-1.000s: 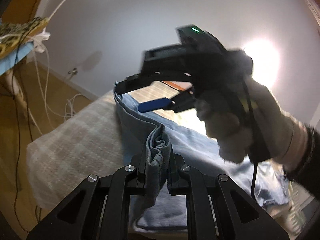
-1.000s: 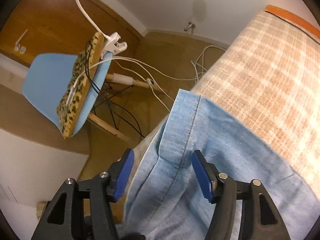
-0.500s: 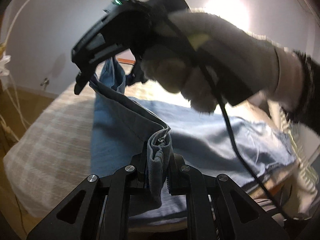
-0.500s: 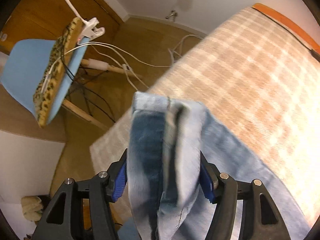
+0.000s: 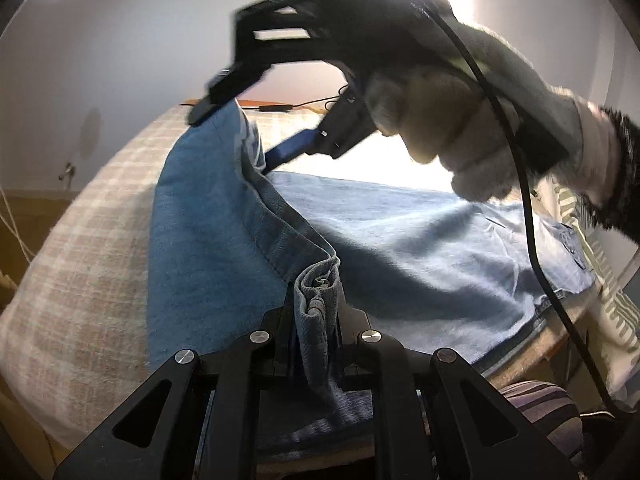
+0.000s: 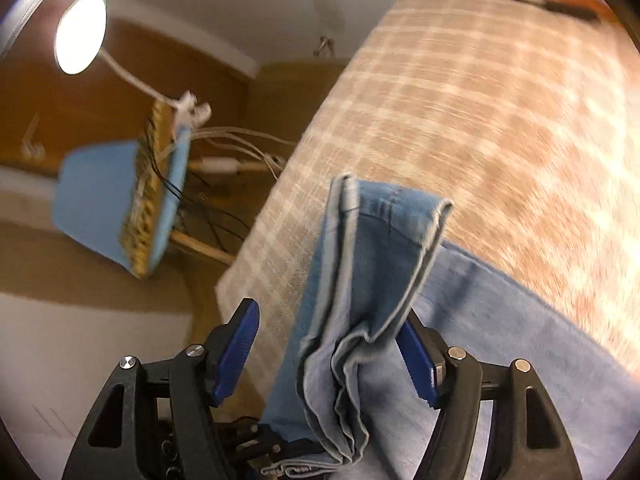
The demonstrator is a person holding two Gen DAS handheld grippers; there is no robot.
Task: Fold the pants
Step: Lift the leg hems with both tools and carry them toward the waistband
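Light blue denim pants (image 5: 400,248) spread over a bed with a beige checked blanket (image 5: 80,248), one hem end lifted off the surface. Left gripper (image 5: 316,312) clenched on a bunched fold of the hem, cloth squeezed tight between the black jaws. Right gripper (image 6: 328,356) with jaws spread and just been widening, a folded wad of the same hem standing between the blue pads (image 6: 236,352); left pad clear of the cloth, right pad partly hidden behind it, so contact there cannot be told. Seen from the left wrist, the right gripper held in a pale gloved hand (image 5: 472,136) above the far corner of the hem, a black cable (image 5: 524,200) trailing from it. Beyond the bed edge, in the right wrist view: a blue chair (image 6: 96,196) with a patterned cushion, white cords, a lit clip lamp (image 6: 80,32), wooden floor. Background there blurred.
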